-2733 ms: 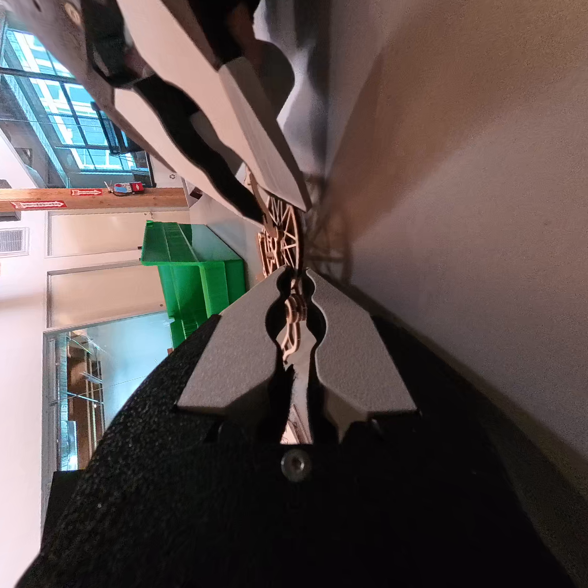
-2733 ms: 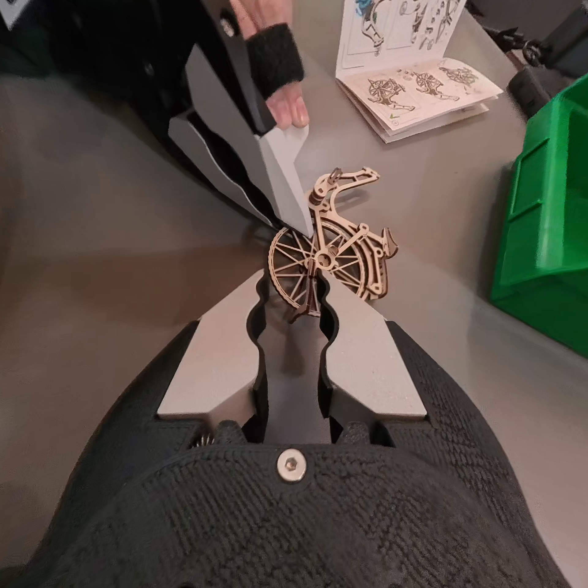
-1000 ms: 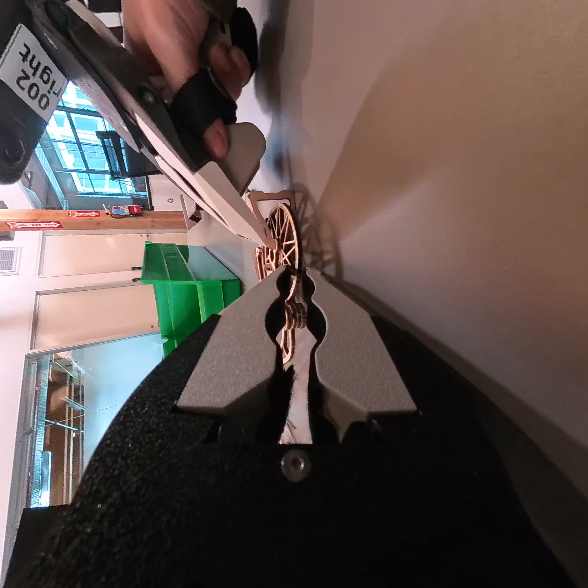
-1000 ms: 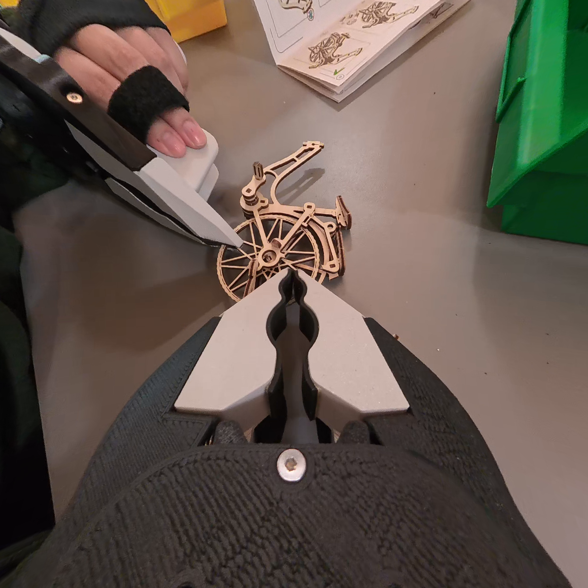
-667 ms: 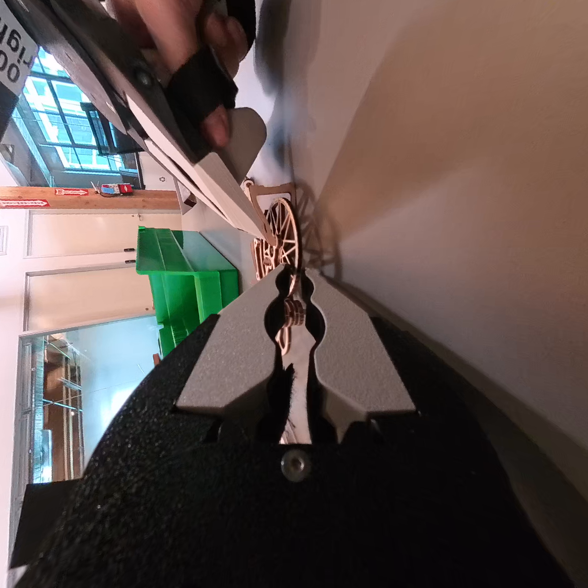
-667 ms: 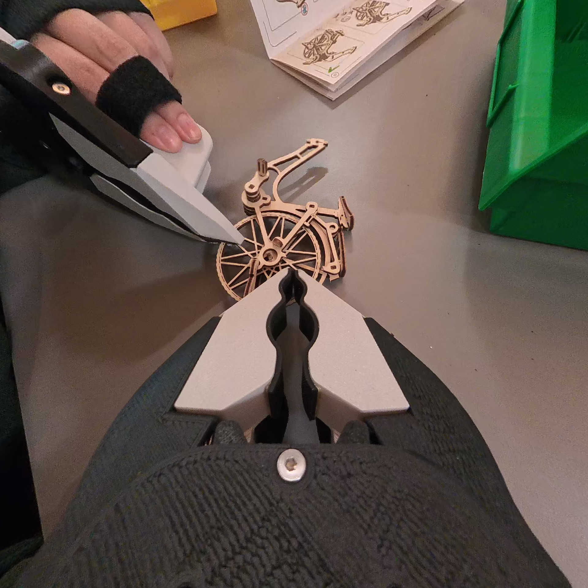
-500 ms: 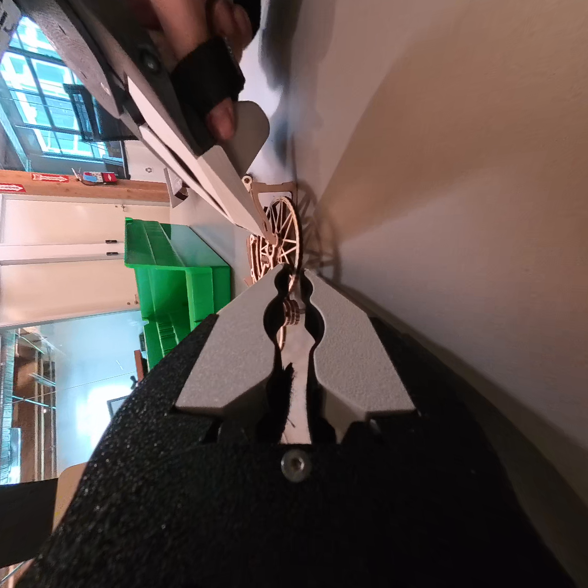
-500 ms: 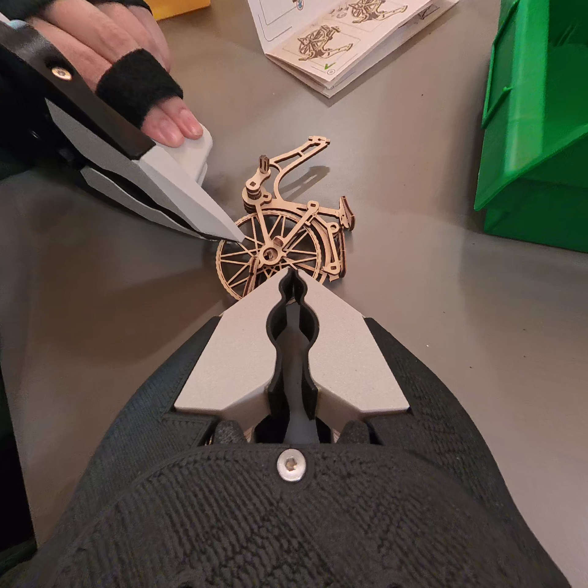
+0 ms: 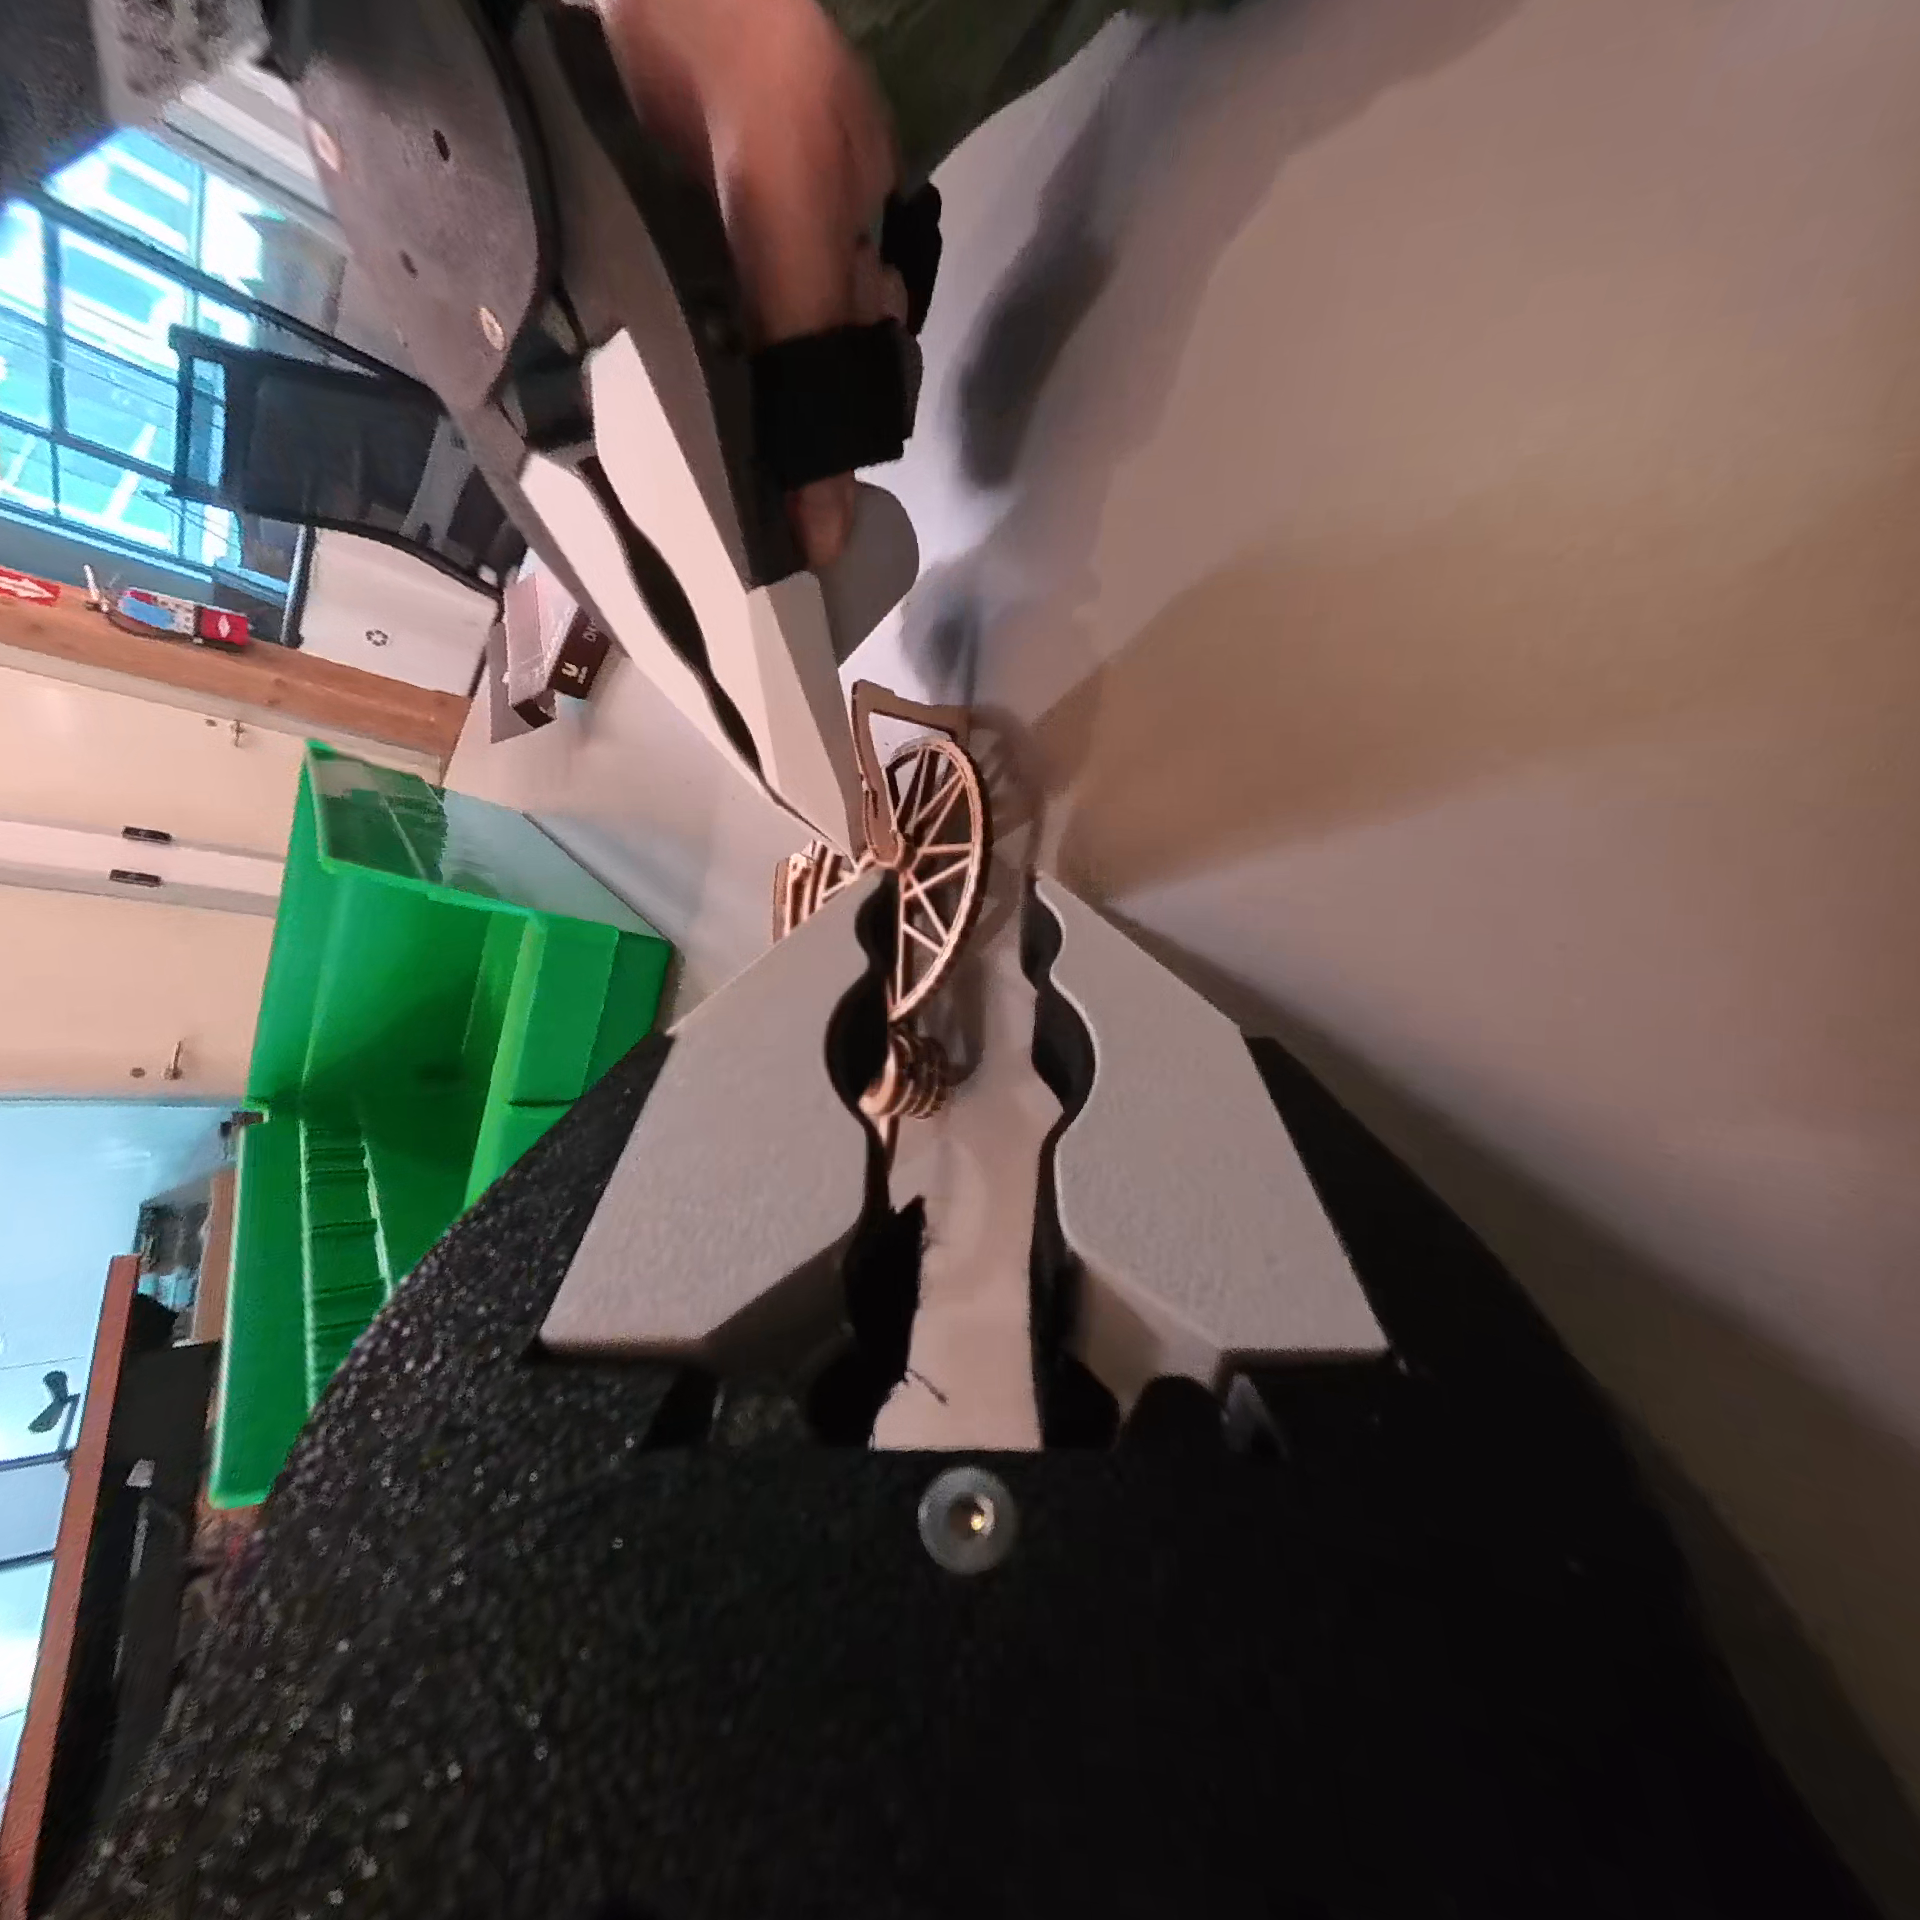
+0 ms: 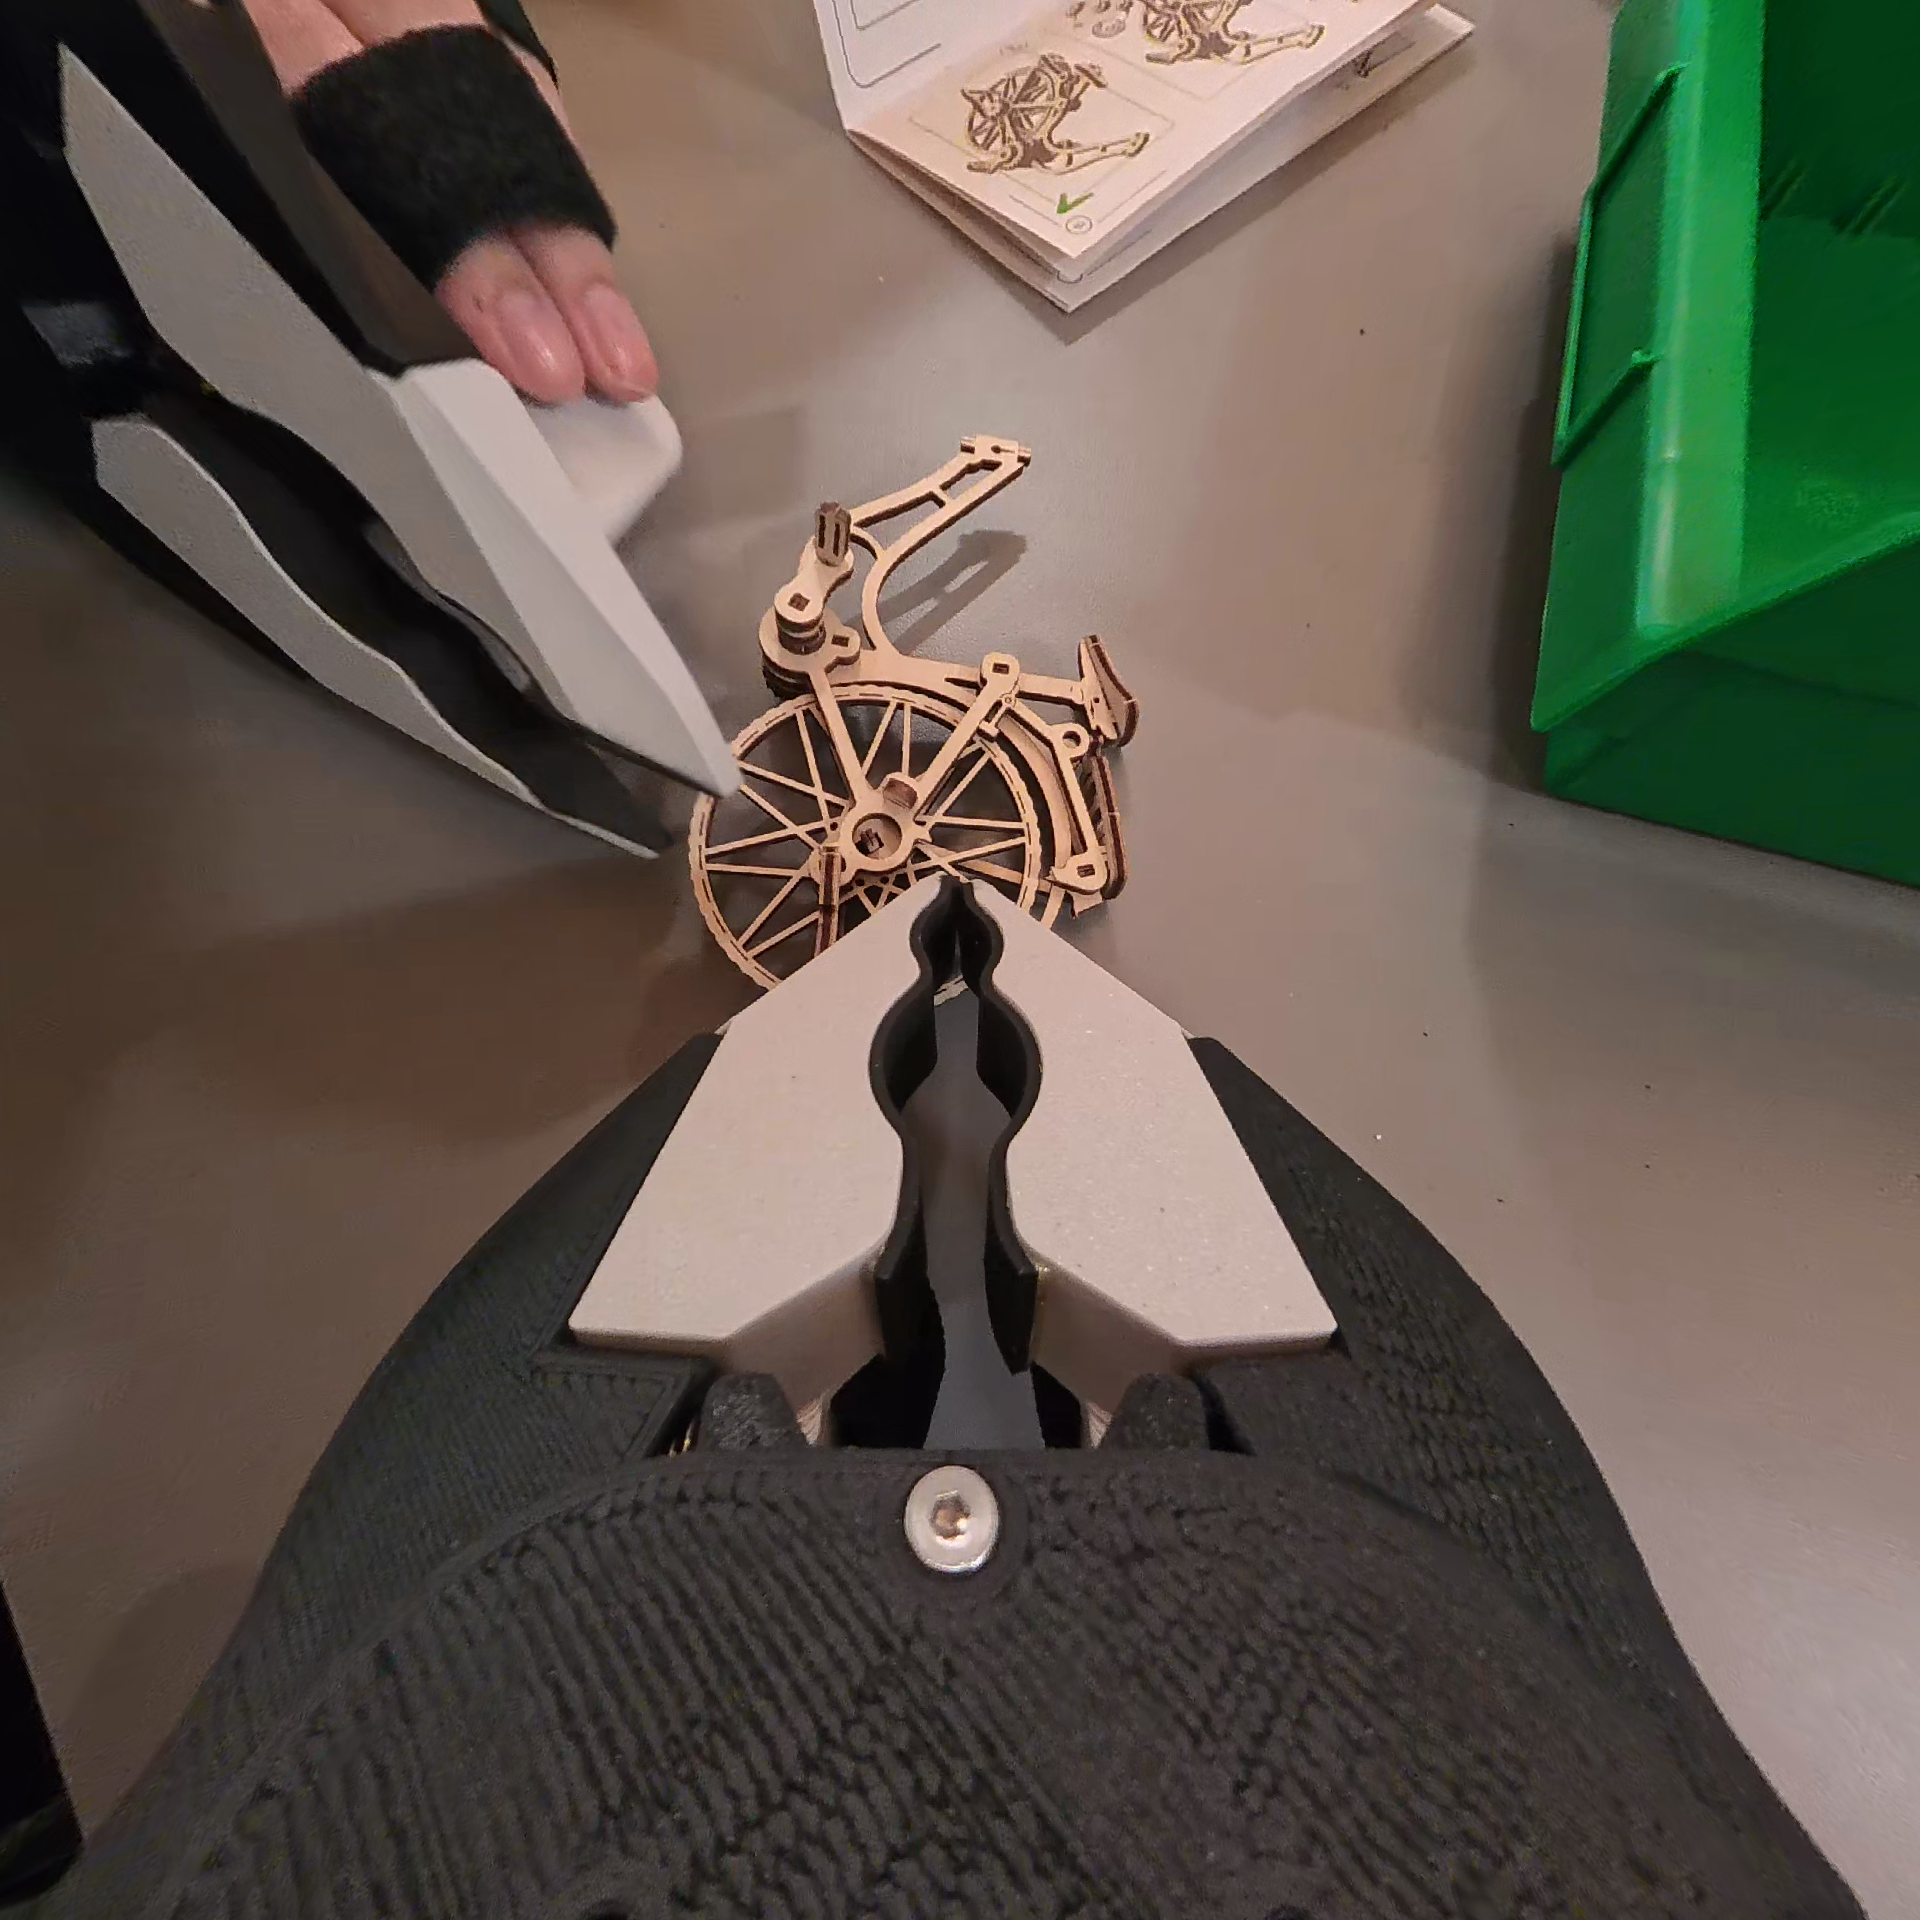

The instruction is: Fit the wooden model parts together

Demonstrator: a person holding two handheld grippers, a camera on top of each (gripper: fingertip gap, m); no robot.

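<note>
A wooden model, a spoked wheel (image 10: 790,831) with a frame and crank, stands on edge on the grey table (image 10: 1351,1039). My right gripper (image 10: 951,891) is shut on the wheel's lower rim and holds it upright. In the left wrist view it comes in from the upper left, its tips (image 9: 857,842) on the wheel (image 9: 935,883). My left gripper (image 9: 951,883) is open, one finger on each side of the wheel and of a small gear stack (image 9: 914,1081). In the right wrist view the left gripper (image 10: 686,816) sits just left of the wheel, jaws apart.
A green plastic bin (image 10: 1745,416) stands at the right, also seen in the left wrist view (image 9: 416,1039). An open instruction booklet (image 10: 1122,135) lies at the far side of the table. A gloved hand (image 10: 520,260) holds the left gripper.
My left gripper has opened and let go of the wheel it was pinching. My right gripper stays shut on the model, which has barely moved.
</note>
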